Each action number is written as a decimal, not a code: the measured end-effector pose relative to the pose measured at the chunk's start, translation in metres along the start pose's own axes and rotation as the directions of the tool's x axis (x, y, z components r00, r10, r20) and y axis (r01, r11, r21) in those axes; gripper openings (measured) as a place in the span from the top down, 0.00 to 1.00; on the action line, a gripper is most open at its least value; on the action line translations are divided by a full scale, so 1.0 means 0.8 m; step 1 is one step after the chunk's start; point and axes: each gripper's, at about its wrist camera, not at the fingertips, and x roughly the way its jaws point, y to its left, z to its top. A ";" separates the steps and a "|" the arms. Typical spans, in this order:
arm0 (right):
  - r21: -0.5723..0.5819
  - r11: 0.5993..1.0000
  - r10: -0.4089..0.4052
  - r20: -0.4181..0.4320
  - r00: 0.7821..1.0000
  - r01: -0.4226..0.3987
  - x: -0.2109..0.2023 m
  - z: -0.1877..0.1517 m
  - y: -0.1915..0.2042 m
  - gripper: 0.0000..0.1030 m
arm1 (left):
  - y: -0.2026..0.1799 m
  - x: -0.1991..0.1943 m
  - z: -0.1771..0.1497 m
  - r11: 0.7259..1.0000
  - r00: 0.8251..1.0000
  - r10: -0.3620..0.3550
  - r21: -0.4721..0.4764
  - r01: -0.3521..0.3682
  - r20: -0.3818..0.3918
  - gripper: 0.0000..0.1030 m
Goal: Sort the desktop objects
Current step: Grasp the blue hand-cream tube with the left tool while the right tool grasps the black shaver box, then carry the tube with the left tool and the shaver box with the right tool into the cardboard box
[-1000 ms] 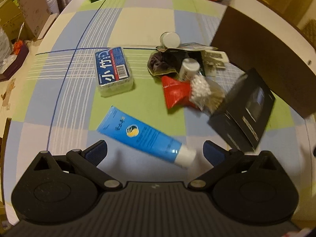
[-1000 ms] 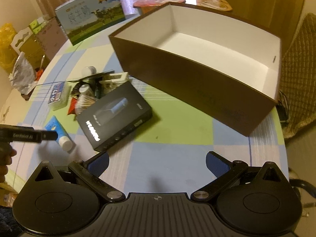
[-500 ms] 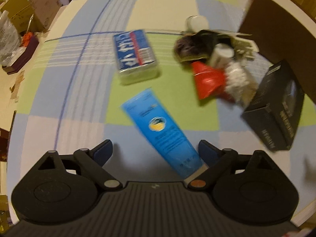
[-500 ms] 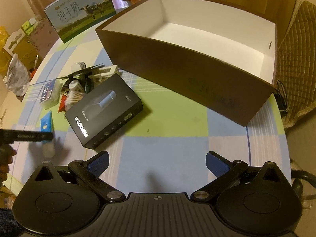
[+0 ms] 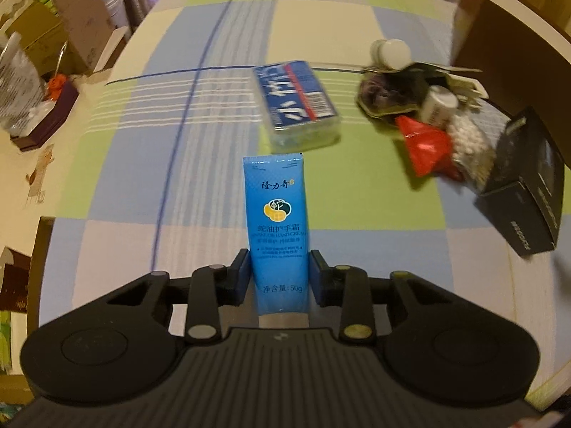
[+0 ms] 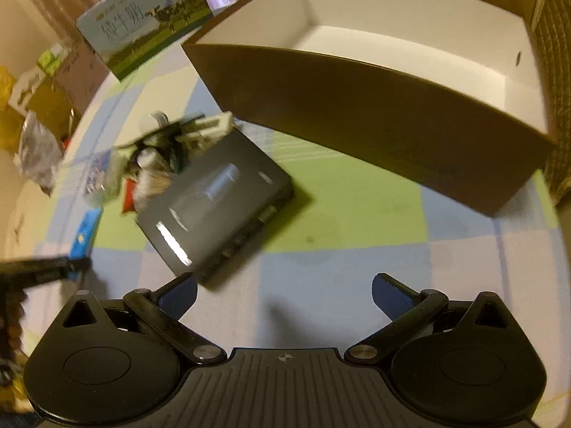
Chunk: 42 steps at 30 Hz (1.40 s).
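— How is the left gripper (image 5: 279, 273)?
— Jaws closed tight on the blue tube (image 5: 276, 228) (gripped near its cap end).
— The right gripper (image 6: 284, 294)?
— Jaws spread wide, holding nothing.
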 end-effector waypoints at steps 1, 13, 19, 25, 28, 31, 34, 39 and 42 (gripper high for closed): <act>0.018 1.000 0.014 0.005 1.000 -0.015 0.003 0.003 0.004 0.02 | 0.005 0.000 0.000 1.000 1.000 0.000 -0.004 0.000 -0.002 0.71; 0.223 0.974 0.030 0.081 0.996 -0.047 0.058 0.033 0.069 0.02 | 0.028 0.001 -0.002 1.000 1.000 -0.018 0.010 0.018 -0.015 0.71; 0.265 0.962 -0.094 0.071 0.993 0.072 0.084 0.038 0.073 0.02 | 0.042 0.003 0.003 0.999 0.999 -0.025 0.020 0.025 -0.020 0.70; 0.145 0.983 -0.117 -0.005 0.993 0.116 0.090 0.026 0.064 0.18 | 0.040 0.004 0.006 0.998 0.999 -0.034 0.060 0.036 -0.028 0.71; 0.075 0.991 -0.110 -0.029 0.994 0.112 0.081 0.015 0.053 0.22 | 0.034 0.004 0.005 0.996 0.999 -0.041 0.083 0.044 -0.032 0.71; -0.022 0.991 -0.132 -0.053 0.990 0.131 0.068 0.001 0.042 0.23 | 0.025 0.003 0.001 0.993 0.997 -0.061 0.102 0.065 -0.041 0.71; -0.091 0.983 -0.166 -0.077 0.983 0.159 0.057 -0.014 0.029 0.24 | 0.010 -0.001 -0.007 0.987 0.995 -0.084 0.135 0.089 -0.048 0.71; -0.133 0.969 -0.221 -0.095 0.971 0.207 0.041 -0.031 0.010 0.24 | -0.027 -0.007 -0.026 0.967 0.988 -0.146 0.204 0.154 -0.055 0.69; -0.116 0.972 -0.212 -0.077 0.974 0.202 0.036 -0.030 0.004 0.20 | -0.048 -0.006 -0.032 0.957 0.988 -0.145 0.245 0.155 -0.059 0.54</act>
